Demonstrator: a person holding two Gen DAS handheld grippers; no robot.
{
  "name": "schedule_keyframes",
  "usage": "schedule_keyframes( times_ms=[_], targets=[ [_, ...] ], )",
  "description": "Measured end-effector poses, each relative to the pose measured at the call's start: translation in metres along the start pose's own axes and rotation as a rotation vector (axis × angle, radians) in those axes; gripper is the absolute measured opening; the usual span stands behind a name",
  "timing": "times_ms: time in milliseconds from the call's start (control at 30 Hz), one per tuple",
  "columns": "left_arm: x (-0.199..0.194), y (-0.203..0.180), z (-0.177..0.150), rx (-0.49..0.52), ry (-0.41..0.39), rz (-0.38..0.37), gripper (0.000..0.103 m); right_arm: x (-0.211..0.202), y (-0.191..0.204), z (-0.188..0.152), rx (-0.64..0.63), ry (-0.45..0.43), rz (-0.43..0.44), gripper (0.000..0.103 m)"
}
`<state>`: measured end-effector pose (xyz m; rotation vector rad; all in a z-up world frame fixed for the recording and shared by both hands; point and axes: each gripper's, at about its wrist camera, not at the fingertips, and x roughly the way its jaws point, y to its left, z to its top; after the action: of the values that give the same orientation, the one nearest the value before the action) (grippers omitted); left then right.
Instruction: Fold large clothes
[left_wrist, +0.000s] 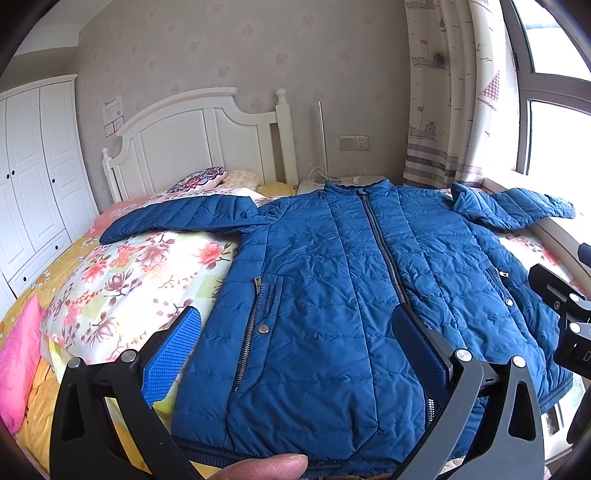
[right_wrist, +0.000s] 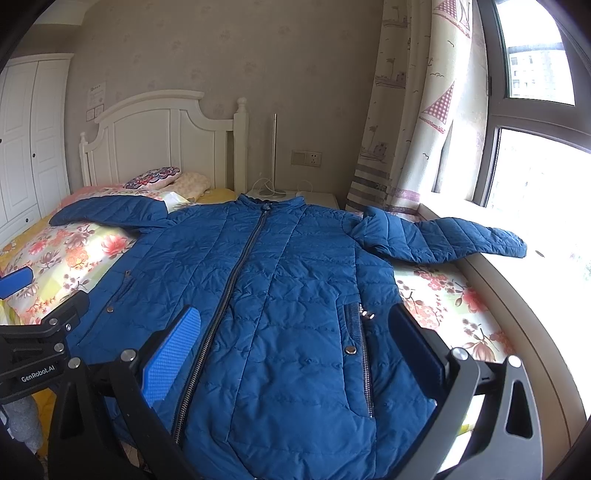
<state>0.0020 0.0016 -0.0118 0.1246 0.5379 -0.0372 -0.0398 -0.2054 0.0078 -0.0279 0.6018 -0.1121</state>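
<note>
Jacket position: the blue quilted jacket (left_wrist: 332, 288) lay flat and face up on the bed (left_wrist: 122, 288), zipped to the collar, collar toward the headboard (left_wrist: 192, 136), hem toward you.
Sleeves: both were spread outward; the left sleeve (left_wrist: 177, 218) rested on the floral quilt, the right sleeve (right_wrist: 443, 236) reached onto the window sill (right_wrist: 546, 280).
Left claw: your left claw (left_wrist: 295, 332) was released, its jaws set wide apart over the jacket's left front panel near the hem. One blue pad (left_wrist: 170, 354) stood over the jacket's left edge beside the quilt, the other close to the zip.
Right claw: your right claw (right_wrist: 295, 332) was likewise released and wide, above the right front panel. One finger stood near the centre zip, the other over the jacket's right edge beside the pocket zip.
Contact: neither claw gripped fabric; whether the fingertips touched the jacket could not be told.
Hand pose: your fingertip (left_wrist: 266, 467) showed at the lower edge of the left view, just before the hem.
Relative pose: both claws pointed along the jacket toward the collar, side by side, near each other.
</note>
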Motion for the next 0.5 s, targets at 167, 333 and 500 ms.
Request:
schedule_keyframes(
  times_ms=[167, 333, 500],
  targets=[
    [0.0001, 0.0007, -0.0006, -0.002, 0.003, -0.001, 0.099, 0.0002, -0.0004, -0.0011, 0.001, 0.000, 0.000, 0.101],
    [0.0011, 0.0018, -0.0015, -0.003, 0.008, -0.001, 0.099, 0.0009, -0.0002, -0.0012, 0.000, 0.003, 0.001, 0.101],
    [0.0023, 0.0020, -0.0016, -0.001, 0.013, -0.001, 0.099, 0.0009, -0.0007, -0.0030, 0.002, 0.003, 0.002, 0.101]
  ],
)
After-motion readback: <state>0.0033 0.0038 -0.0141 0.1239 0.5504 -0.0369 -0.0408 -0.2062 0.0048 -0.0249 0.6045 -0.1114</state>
